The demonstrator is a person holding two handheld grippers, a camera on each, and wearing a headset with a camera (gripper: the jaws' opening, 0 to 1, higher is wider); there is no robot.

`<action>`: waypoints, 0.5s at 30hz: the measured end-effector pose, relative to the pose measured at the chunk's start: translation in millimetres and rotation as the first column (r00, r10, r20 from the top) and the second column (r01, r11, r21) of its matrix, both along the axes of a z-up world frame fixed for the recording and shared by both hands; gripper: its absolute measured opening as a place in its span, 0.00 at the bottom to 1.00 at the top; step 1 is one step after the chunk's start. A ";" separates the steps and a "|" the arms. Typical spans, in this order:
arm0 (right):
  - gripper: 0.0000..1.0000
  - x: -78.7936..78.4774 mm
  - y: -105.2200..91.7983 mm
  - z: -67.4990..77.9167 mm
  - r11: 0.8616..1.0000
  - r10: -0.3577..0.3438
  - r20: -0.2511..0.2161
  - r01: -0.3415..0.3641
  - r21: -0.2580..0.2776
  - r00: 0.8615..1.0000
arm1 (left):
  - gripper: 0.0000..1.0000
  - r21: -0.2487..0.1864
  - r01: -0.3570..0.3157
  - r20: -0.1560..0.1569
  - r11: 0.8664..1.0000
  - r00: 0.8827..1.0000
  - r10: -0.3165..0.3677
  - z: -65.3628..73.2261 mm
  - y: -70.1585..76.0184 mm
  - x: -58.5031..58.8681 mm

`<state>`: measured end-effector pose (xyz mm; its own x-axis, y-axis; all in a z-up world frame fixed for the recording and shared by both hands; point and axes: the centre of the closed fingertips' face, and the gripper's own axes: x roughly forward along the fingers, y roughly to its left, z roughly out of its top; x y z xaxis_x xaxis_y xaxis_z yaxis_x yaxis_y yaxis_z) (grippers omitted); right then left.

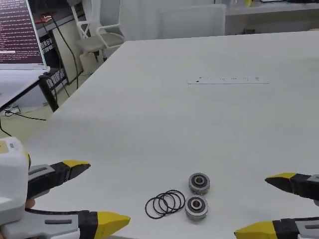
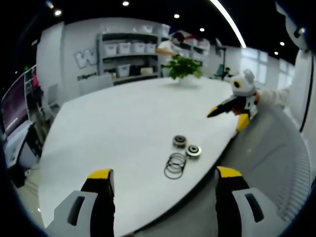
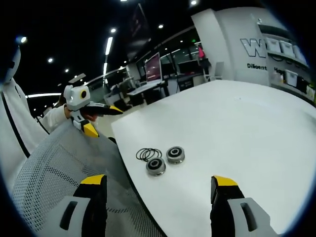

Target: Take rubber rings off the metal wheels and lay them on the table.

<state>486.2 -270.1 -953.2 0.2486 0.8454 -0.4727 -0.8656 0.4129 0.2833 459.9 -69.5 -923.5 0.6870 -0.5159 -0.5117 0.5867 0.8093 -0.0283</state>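
You have one far metal wheel and one near metal wheel, so two on the surface. There is one overlapping bunch of rubber rings, about four, too overlapped to count surely. You hold two tools: the left gripper and the right gripper.
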 end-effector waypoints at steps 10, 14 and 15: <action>0.93 -11.8 -10.1 -8.2 0.998 -0.021 -0.015 0.020 -0.060 1.000 | 0.89 -0.038 0.016 -0.010 0.999 1.000 -0.017 0.7 -3.9 -1.4; 0.97 -11.3 -13.5 -9.4 0.997 -0.029 -0.013 0.028 -0.078 0.999 | 0.90 -0.044 0.011 -0.004 0.999 1.000 -0.011 1.6 -3.4 -0.7; 0.98 -11.7 -13.8 -9.2 0.996 -0.030 -0.014 0.029 -0.081 0.999 | 0.90 -0.044 0.012 -0.004 0.999 1.000 -0.012 1.5 -3.4 -0.8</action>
<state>474.5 -283.9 -962.4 0.2647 0.7970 -0.5428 -0.8486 0.4599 0.2614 459.2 -73.0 -922.1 0.6784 -0.5458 -0.4918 0.5959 0.8003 -0.0661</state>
